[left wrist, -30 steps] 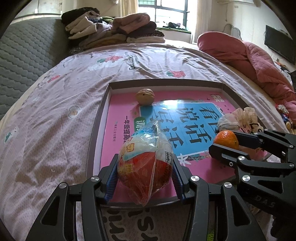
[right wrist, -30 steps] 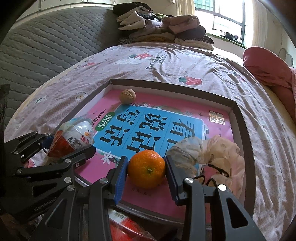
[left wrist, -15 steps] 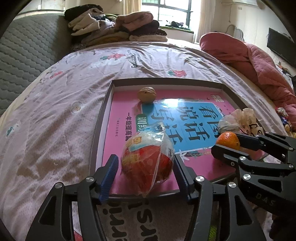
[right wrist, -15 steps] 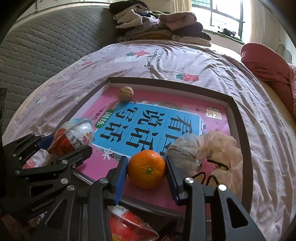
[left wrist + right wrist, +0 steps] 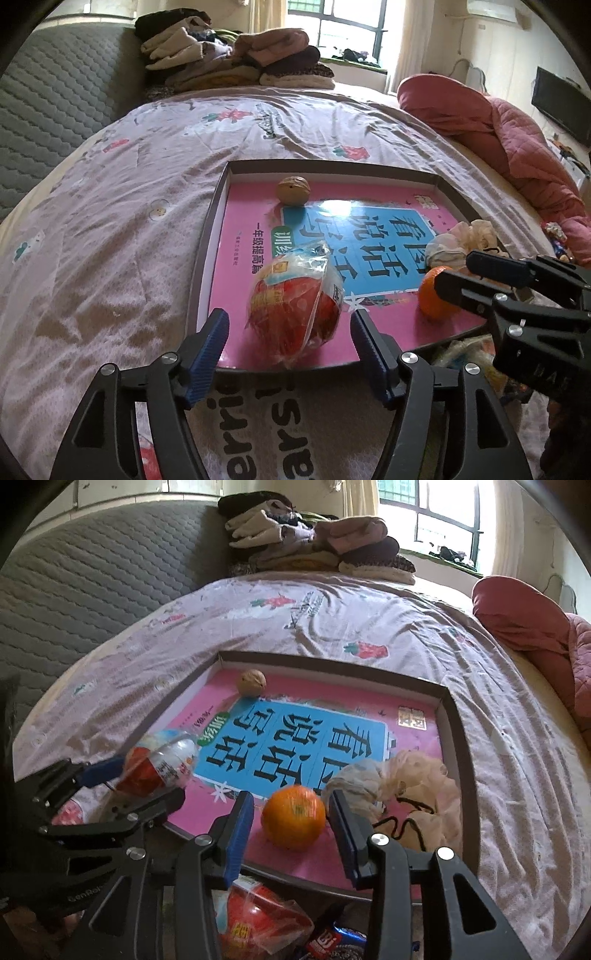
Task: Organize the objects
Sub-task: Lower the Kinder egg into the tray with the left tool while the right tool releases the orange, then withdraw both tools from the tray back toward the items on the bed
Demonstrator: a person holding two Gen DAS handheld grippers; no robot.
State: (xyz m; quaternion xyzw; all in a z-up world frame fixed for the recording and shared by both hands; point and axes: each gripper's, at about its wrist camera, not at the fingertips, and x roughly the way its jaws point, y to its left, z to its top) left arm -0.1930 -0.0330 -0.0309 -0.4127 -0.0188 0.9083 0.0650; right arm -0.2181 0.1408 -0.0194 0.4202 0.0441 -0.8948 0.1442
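Plastic-wrapped snack (image 5: 293, 304) upright, twisted end upward

orange (image 5: 432, 295) half hidden by right tool (image 5: 465, 275), red packet (image 5: 258, 919) cut off

Shallow tray (image 5: 207, 236) laid on bed (image 5: 110, 229), book (image 5: 369, 236) lying flat inside. Walnut (image 5: 292, 189) placed at tray's far end, on book. Wrapped snack (image 5: 295, 306) set at near left of tray, between spread fingers of left claw (image 5: 290, 332), untouched by either. Orange (image 5: 294, 816) set at near right, between parted fingers of right claw (image 5: 291, 812), apart from both. Crumpled bag (image 5: 406, 786) lying just right of orange, behind it. Folded clothes (image 5: 229, 62) stacked at bed's far end. Quilt (image 5: 498, 136) heaped on far right.
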